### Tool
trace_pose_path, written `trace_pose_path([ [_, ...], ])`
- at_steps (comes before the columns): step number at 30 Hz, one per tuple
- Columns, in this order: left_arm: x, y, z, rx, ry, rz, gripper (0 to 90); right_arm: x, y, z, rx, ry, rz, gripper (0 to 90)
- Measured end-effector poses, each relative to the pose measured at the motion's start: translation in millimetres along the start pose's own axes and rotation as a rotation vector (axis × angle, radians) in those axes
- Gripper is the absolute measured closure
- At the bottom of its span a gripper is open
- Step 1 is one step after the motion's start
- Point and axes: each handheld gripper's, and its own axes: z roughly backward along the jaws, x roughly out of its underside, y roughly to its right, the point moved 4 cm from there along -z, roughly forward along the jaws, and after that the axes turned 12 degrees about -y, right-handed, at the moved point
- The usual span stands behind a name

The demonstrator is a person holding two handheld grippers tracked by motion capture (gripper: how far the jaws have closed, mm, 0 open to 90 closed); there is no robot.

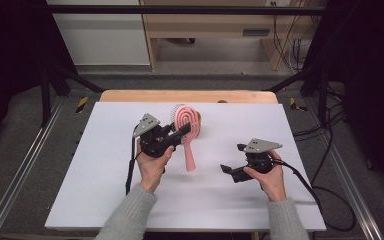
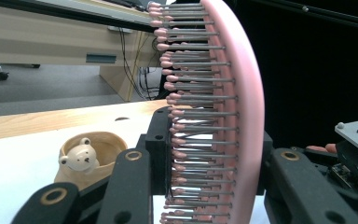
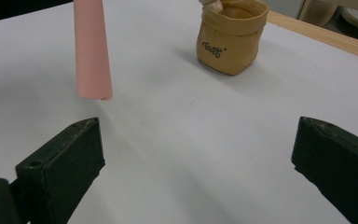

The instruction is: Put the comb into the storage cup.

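My left gripper [image 1: 181,131] is shut on the head of a pink hairbrush [image 1: 188,121], held above the white table [image 1: 95,190]. The brush's handle [image 1: 190,159] hangs down toward the person. In the left gripper view the brush head [image 2: 247,116] stands on edge between the jaws [image 2: 214,191], bristles to the left. My right gripper [image 1: 231,158] is open, low over the table to the right of the handle. In the right gripper view its jaws [image 3: 198,168] stand wide apart with bare table between them, and the handle's tip [image 3: 92,56] hangs ahead at left.
A small tan pouch-shaped pot [image 3: 230,35] with a bear figure [image 2: 80,157] in it stands on the table behind the brush. A wooden strip [image 1: 187,96] runs along the table's far edge. Cables [image 1: 325,195] trail off the right side.
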Motion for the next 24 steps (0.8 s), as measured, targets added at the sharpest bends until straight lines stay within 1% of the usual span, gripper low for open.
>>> trace_pose_path([
  [6, -5.7, -2.8, 4.0, -0.006, 0.008, -0.007, 63.0, 6.2, 5.9, 3.2, -0.009, 0.007, -0.006, 2.3],
  [9, -8.4, -3.0, 5.5, -0.004, 0.017, -0.005, 63.0, 8.3, 8.2, 4.9, -0.009, 0.013, -0.013, 2.3],
  [10, -9.1, -3.5, 6.2, -0.007, 0.013, -0.013, 63.0, 9.1, 8.9, 5.4, -0.010, 0.013, -0.016, 2.2],
  [15, -13.5, -5.1, 8.1, -0.014, 0.018, -0.017, 63.0, 13.9, 13.7, 7.5, -0.004, 0.009, -0.020, 1.9],
  [16, -14.5, -5.3, 8.1, -0.014, 0.022, -0.012, 63.0, 14.8, 14.5, 7.8, -0.003, 0.010, -0.023, 1.9],
  [24, -21.7, -8.3, 10.2, -0.025, 0.028, -0.023, 63.0, 21.7, 20.7, 9.4, -0.002, 0.012, -0.048, 1.4],
])
